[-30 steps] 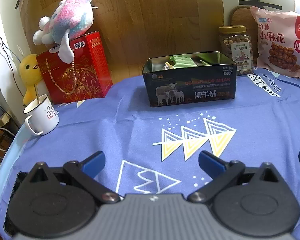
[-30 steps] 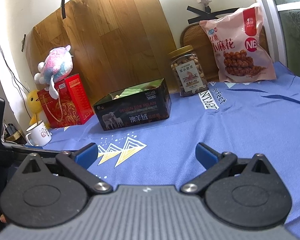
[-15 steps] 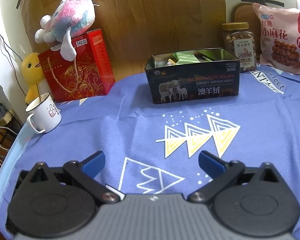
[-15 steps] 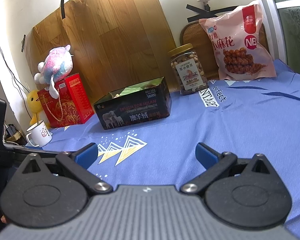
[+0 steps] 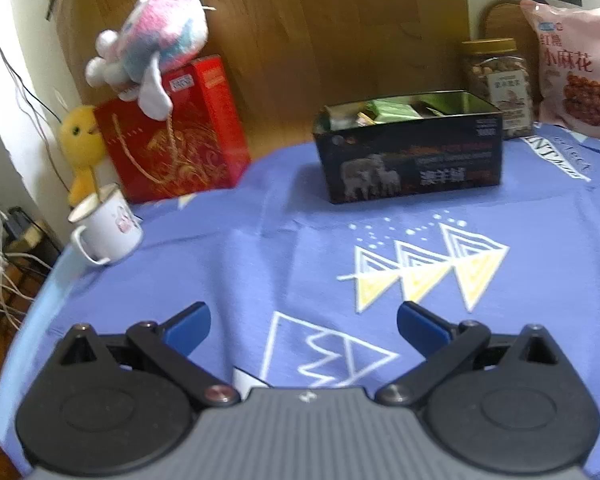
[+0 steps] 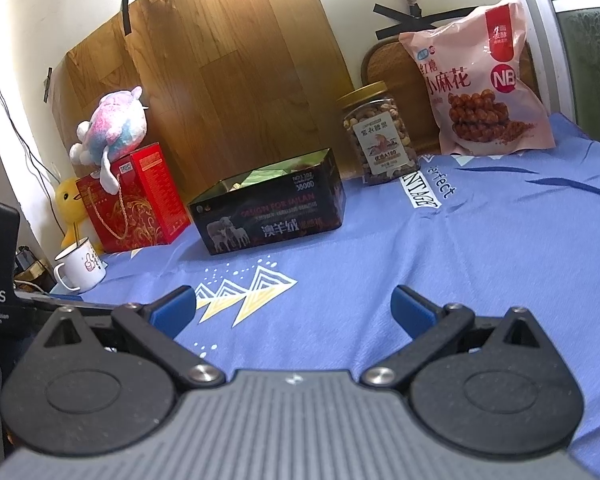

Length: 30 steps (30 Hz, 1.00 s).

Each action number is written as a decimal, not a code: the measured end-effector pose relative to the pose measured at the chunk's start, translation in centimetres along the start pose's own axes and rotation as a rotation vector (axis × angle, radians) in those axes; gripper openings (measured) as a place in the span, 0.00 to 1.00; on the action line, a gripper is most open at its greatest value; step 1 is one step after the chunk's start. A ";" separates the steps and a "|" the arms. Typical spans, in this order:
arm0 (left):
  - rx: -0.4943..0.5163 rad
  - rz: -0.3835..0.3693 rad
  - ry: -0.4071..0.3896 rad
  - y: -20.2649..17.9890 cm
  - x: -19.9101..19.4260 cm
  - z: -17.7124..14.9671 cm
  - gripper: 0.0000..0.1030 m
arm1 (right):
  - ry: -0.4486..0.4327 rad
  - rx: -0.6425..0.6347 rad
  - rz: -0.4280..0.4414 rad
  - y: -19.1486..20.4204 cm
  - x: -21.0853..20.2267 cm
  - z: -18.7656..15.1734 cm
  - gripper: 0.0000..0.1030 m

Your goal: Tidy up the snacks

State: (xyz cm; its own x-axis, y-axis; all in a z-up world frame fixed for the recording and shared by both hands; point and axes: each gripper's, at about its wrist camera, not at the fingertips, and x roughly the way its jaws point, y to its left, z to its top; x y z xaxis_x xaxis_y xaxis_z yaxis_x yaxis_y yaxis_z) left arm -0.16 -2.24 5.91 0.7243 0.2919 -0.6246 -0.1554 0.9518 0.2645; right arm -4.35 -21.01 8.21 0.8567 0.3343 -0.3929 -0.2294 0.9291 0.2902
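A black open box with sheep pictures stands at the back of the blue cloth, with green snack packets inside; it also shows in the right wrist view. A nut jar and a pink snack bag stand to its right, against the wall. My left gripper is open and empty, low over the cloth well in front of the box. My right gripper is open and empty, also near the front.
A red gift box with a plush toy on top stands at the back left. A white mug and a yellow duck are by the table's left edge. The blue cloth covers the table.
The left view has shifted: the scene sits further right and slightly lower, so my left gripper has moved or turned a little to the left. The right gripper has barely moved. Both stay open.
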 end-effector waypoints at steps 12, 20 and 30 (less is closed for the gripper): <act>0.015 0.091 -0.040 0.9 0.3 0.1 1.00 | 0.005 -0.015 0.012 0.5 0.2 0.2 1.00; 0.025 0.100 -0.043 0.8 0.4 -0.1 1.00 | 0.008 -0.015 0.016 0.5 0.3 0.2 1.00; 0.022 0.085 -0.039 0.8 0.3 -0.1 1.00 | 0.003 -0.008 0.015 0.4 0.3 0.0 1.00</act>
State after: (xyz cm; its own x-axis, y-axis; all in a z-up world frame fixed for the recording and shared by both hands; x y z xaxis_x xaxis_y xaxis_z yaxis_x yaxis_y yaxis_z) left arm -0.09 -1.38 5.84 0.7345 0.3672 -0.5707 -0.2030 0.9214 0.3315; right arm -4.21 -20.51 8.22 0.8516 0.3487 -0.3913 -0.2459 0.9251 0.2894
